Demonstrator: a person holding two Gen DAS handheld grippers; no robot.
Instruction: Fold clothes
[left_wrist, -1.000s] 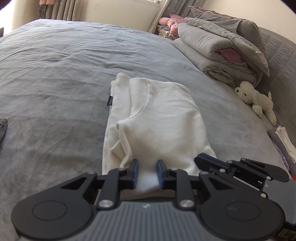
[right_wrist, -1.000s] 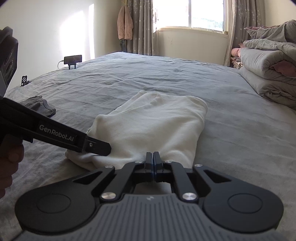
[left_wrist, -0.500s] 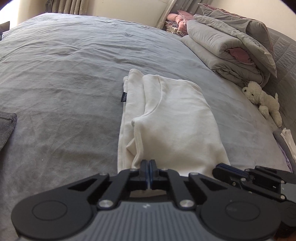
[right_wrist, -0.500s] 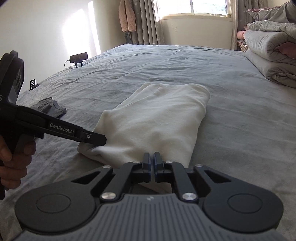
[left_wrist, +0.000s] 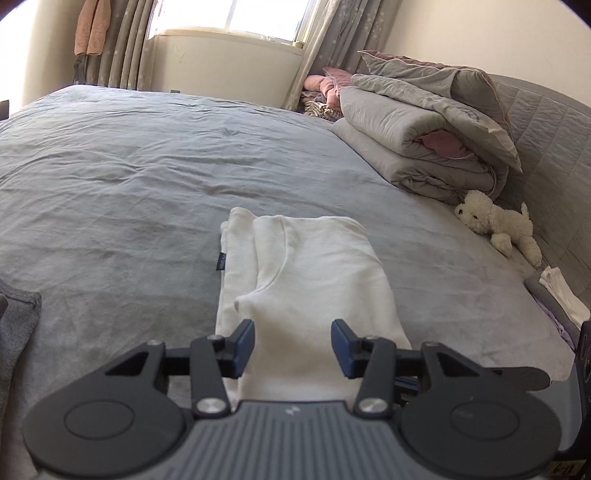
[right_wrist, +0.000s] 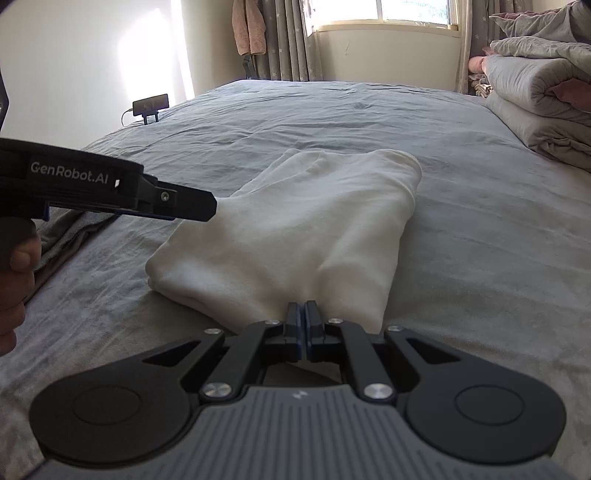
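Left tool (left_wrist: 293, 347) has just been opening, its pads apart and off the cloth, so it's let go of the near edge of the white garment (left_wrist: 317, 280). Right tool (right_wrist: 302, 325) is pinched tight on that same edge. The garment lies folded flat on the grey bed (left_wrist: 122, 177), so I'd guess this fold's basically done, only the right side left to drop.

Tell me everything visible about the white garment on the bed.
The white garment is cream, soft knit-looking cloth, folded into a long rectangle with stacked layers along one side and a small dark label at that edge. It lies flat on the grey bedspread. The right gripper is shut on its near edge; the left gripper, jaws just opened, is above the cloth without pinching it.
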